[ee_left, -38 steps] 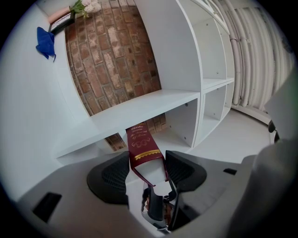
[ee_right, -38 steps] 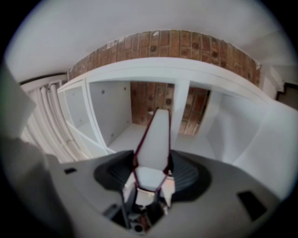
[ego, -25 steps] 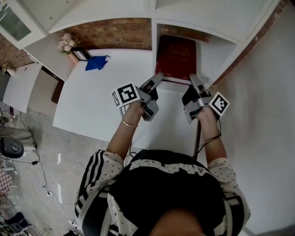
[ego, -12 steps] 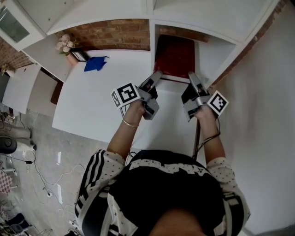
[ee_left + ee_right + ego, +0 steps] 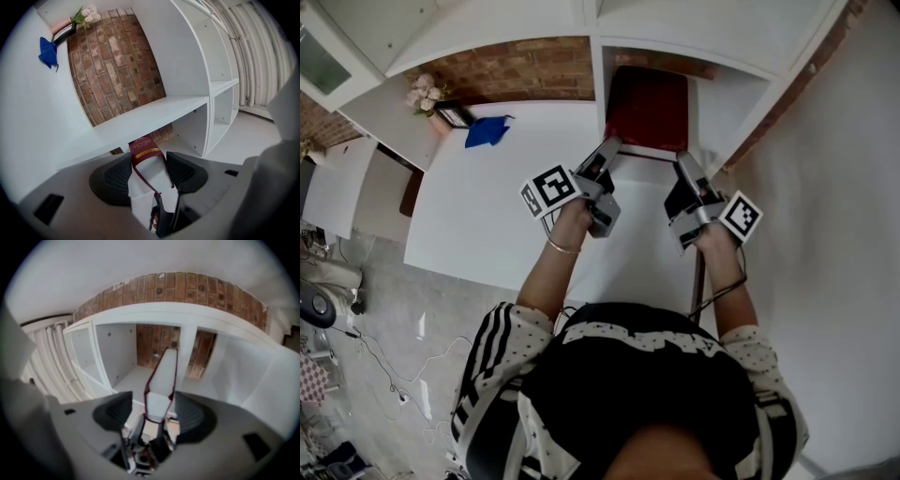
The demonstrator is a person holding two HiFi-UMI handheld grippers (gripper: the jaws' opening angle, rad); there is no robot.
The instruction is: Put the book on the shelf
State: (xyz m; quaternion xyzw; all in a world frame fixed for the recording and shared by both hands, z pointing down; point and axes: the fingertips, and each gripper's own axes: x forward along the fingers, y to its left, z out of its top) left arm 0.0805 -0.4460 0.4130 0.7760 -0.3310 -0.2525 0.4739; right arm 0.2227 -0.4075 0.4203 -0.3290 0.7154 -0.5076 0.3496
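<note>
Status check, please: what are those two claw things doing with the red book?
Left gripper clamped on book. Right gripper: jaws just opened, book between them, loose. Book inside shelf compartment. Nothing in the way.

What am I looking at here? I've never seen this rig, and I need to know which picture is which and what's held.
A person holds tongs in each hand; there is no robot arm. The head view looks down from a camera on the person's head. The other two cameras ride on the tongs, looking along the jaws. On the white table are a blue cloth and flowers. The dark red book sits in a shelf compartment. The left tongs are clamped on it. The right tongs have just been opening; the book is between the jaws, unpressed.
</note>
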